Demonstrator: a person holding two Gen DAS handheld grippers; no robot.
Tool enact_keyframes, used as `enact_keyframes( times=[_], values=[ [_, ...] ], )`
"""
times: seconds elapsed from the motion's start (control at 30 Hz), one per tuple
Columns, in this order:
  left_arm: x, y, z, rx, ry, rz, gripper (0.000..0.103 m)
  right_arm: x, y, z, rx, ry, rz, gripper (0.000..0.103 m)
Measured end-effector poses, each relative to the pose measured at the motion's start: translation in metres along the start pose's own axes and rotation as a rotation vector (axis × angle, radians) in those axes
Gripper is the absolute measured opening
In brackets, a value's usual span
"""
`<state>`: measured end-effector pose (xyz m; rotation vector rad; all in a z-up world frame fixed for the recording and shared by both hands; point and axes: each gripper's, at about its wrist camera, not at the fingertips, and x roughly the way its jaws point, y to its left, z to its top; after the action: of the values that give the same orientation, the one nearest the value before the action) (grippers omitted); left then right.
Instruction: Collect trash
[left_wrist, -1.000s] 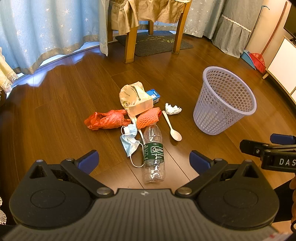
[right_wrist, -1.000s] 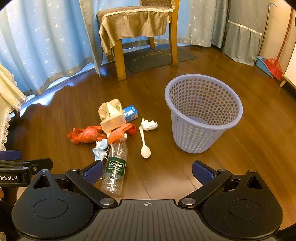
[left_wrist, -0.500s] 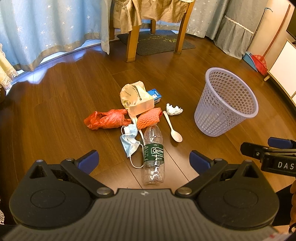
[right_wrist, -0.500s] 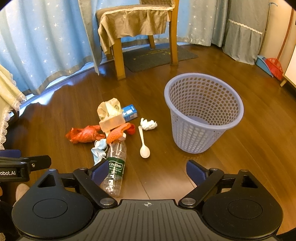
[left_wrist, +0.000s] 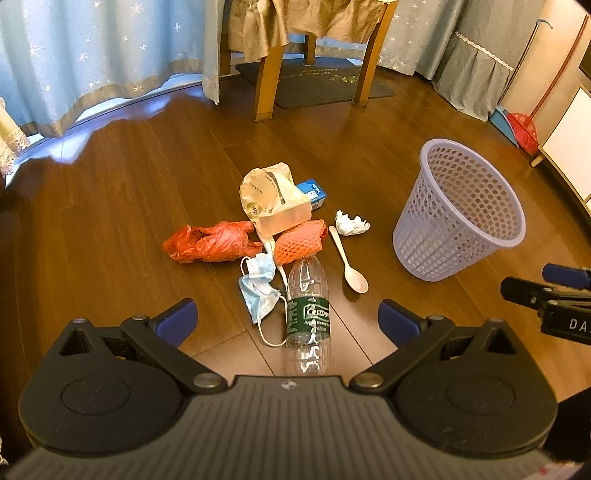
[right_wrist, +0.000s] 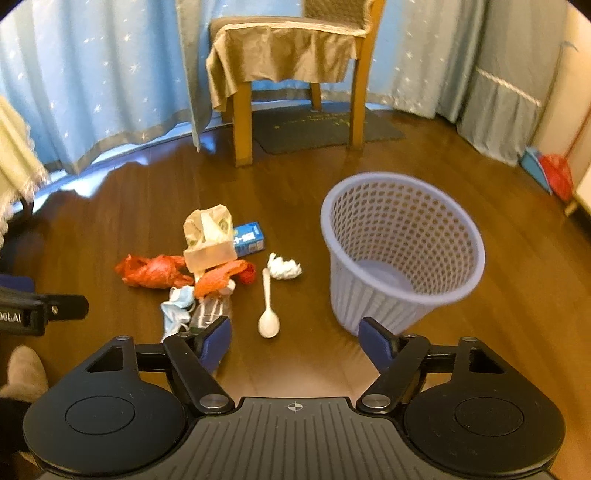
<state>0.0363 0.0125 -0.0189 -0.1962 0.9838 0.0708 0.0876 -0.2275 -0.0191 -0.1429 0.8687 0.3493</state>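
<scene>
Left wrist view — one bottle (left_wrist: 307, 312), one spoon (left_wrist: 349, 266), one basket (left_wrist: 458, 210); left tongs (left_wrist: 286, 319) apart, right tongs (right_wrist: 295, 338) closing, empty.

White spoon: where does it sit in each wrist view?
Left wrist: spoon right of centre, bowl end nearest the camera, right of the bottle.
Right wrist: spoon just left of centre, below the tissue.
Shared landmark: basket, to the spoon's right in both.

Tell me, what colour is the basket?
The basket is pale purple with little holes all over, clearest in the left wrist view.
</scene>
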Motion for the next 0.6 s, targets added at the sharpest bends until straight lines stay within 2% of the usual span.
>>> enact_keyframes(
  times=[0.27, 0.6],
  values=[
    [0.032, -0.007, 0.019, 0.026, 0.004, -0.001, 0.102, 0.042, -0.017, 0.017, -0.139, 0.009, -0.038, 0.062],
    [0.067, -0.007, 0.029, 0.051, 0.013, -0.009, 0.102, 0.106, -0.035, 0.028, -0.347, 0.079, -0.083, 0.046]
  ],
)
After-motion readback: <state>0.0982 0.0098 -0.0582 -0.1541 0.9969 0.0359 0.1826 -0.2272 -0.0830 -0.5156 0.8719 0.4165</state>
